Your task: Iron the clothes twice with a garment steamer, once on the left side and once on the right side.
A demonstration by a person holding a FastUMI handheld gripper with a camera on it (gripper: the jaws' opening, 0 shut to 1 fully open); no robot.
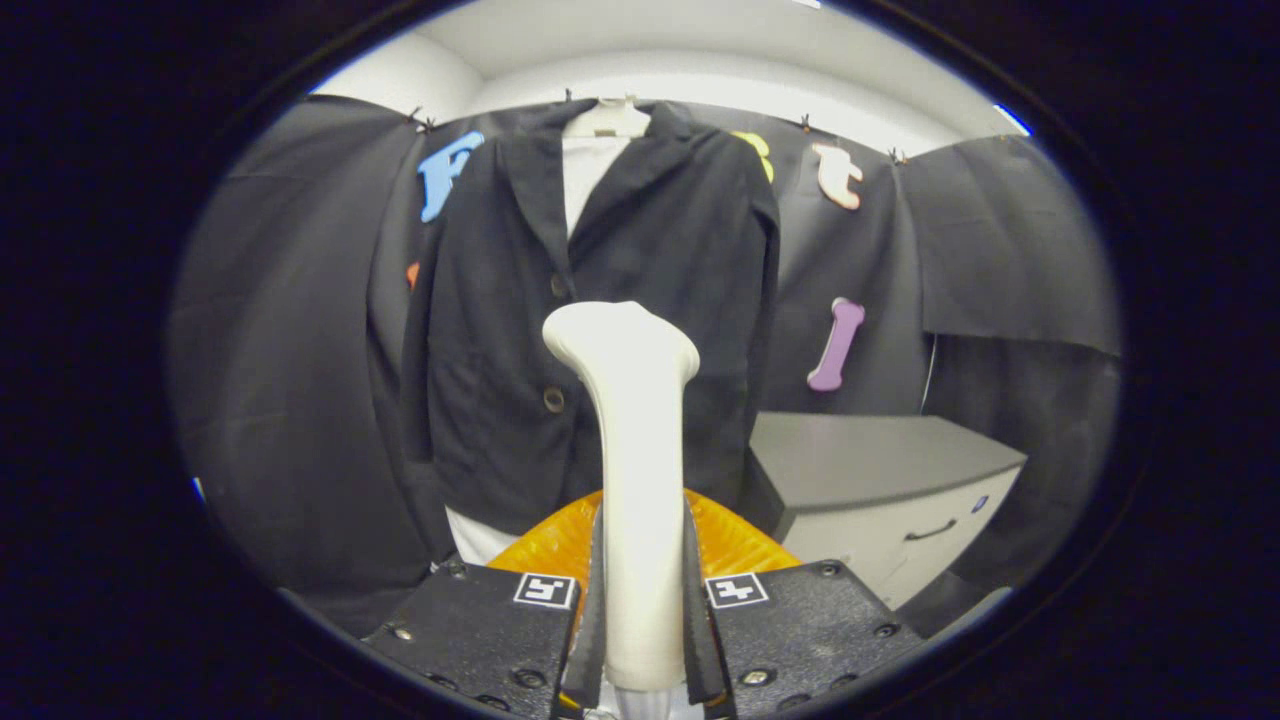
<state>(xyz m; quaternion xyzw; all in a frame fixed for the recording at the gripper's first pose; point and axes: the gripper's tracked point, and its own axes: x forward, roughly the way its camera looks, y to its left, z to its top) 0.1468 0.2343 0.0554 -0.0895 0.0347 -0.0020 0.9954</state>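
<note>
A grey cabinet (880, 450) with a drawer handle (930, 531) stands by the wall.

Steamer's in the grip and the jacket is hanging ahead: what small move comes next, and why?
Probably push forward toward the jacket's left half. The gripper is shut on the cream plastic garment steamer, whose head stands apart from the black buttoned jacket on its white hanger.

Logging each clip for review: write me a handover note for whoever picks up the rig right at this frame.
Gripper: shut on the garment steamer, both fingers pressing its handle, head upright.
Jacket: dark, on a hanger over a white shirt, straight ahead beyond the steamer head. I cannot tell whether the head touches the cloth.
Cabinet: grey, to the jacket's right.
Done: steamer picked up.
Left: no pass can be confirmed; assume left and right sides both remain.
</note>
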